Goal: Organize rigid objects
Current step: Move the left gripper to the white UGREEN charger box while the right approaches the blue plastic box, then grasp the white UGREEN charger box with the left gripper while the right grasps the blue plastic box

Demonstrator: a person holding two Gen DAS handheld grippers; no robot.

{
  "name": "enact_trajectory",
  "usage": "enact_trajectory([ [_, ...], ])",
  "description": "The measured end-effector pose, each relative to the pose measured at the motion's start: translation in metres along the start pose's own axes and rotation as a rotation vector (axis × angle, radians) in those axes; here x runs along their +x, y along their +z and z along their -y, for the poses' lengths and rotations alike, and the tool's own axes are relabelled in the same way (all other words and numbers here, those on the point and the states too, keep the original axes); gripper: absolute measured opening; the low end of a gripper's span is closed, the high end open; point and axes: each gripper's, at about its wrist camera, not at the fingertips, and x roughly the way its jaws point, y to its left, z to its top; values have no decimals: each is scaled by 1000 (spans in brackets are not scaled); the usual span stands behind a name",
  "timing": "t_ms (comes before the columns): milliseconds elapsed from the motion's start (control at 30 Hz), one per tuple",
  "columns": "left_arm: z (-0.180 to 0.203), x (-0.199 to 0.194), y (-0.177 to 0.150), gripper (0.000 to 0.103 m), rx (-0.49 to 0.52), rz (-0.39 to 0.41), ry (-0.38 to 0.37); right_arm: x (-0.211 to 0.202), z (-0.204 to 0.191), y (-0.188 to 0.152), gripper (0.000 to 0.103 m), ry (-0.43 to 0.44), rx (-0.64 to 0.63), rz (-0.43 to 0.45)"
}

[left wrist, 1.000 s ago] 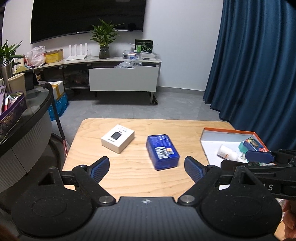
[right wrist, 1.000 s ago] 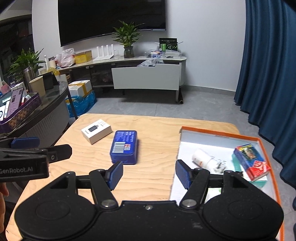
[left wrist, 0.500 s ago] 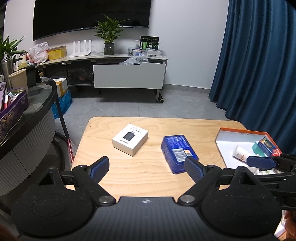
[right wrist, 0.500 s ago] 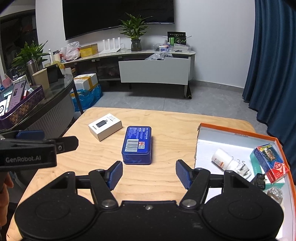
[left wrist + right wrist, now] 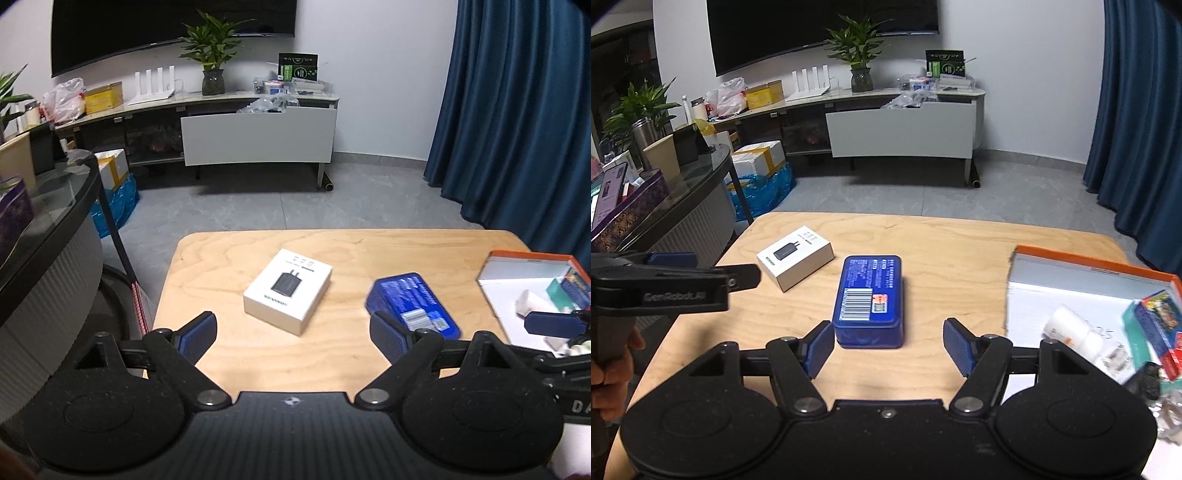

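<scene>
From the left wrist, the left tongs (image 5: 291,334) stand spread with nothing between them over the wooden surface (image 5: 351,251). A white box (image 5: 287,290) lies flat just ahead of the gap, and a blue tin (image 5: 413,302) sits just past the right finger. An orange-rimmed tray (image 5: 532,256) lies further right.

From the right wrist, the right tongs (image 5: 888,347) are likewise spread and empty. The blue tin (image 5: 870,299) lies just ahead between the fingers, touching neither. The white box (image 5: 796,256) is beyond on the left, the tray (image 5: 1093,262) on the right.
</scene>
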Motion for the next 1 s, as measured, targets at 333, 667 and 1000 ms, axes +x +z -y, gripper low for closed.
enact_trajectory([
  [333,-10,53,9,94,61,-27,-34,45,-3,14,81,7,-2,-27],
  [667,-9,84,13,94,123,-38,-43,88,-7,24,84,34,17,-70],
  [1000,-5,84,7,59,119,-43,-41,112,-11,24,77,20,16,-93],
])
